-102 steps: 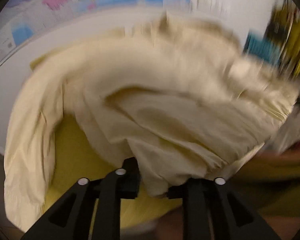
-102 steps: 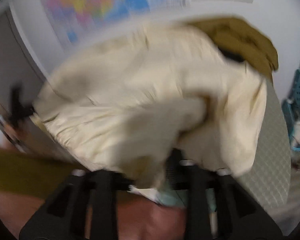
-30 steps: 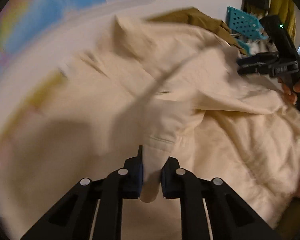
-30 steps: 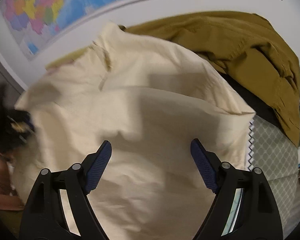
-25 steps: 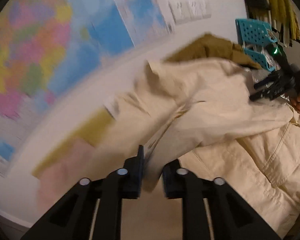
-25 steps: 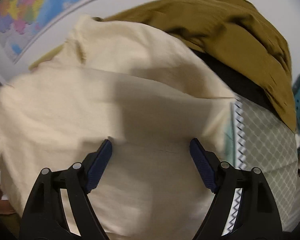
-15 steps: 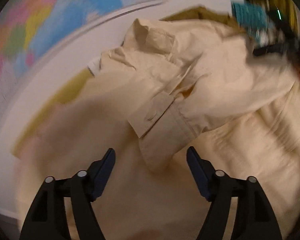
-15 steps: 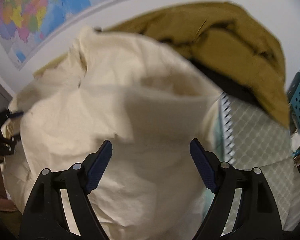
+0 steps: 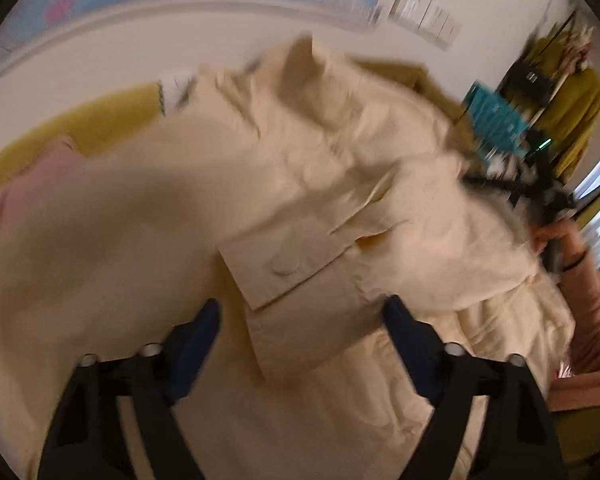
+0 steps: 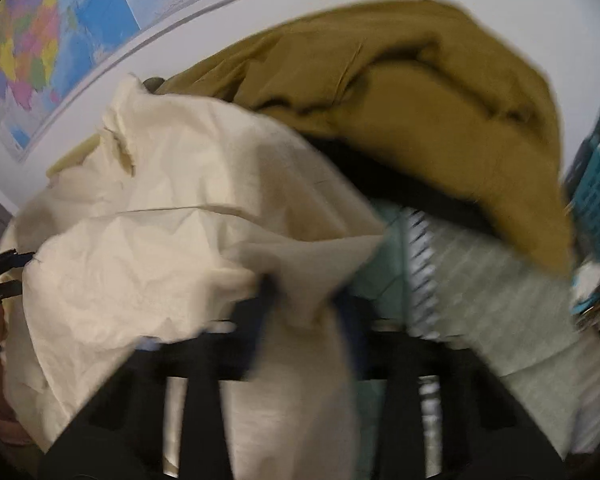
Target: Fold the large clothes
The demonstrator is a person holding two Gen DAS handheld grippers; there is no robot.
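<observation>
A large cream jacket [image 9: 300, 184] is seen spread in loose folds over a soft surface that looks like a bed, with an olive-brown garment [image 10: 440, 92] heaped beyond it and a pale patterned cover [image 10: 512, 312] showing at its right edge. The left claw [image 9: 300, 316] is held wide above a buttoned cuff [image 9: 284, 268], which lies between the blue pads without being pressed. The right claw [image 10: 304, 300] is closing, and a bunched corner of the cream cloth is caught between its narrowed fingers; the blur leaves it uncertain how firmly. The cloth is judged to be a light to middling cotton weave: soft, limp, creasing readily and sagging wherever it is unsupported, yet not slippery. Nothing fragile is involved apart from buttons. Hold is best taken at stitched, doubled parts, such as the cuff, the collar [image 9: 300, 56], the hem or a seam, since a single layer would slide and bunch. With so large a piece, two well-separated holds would be needed to keep an edge taut.
</observation>
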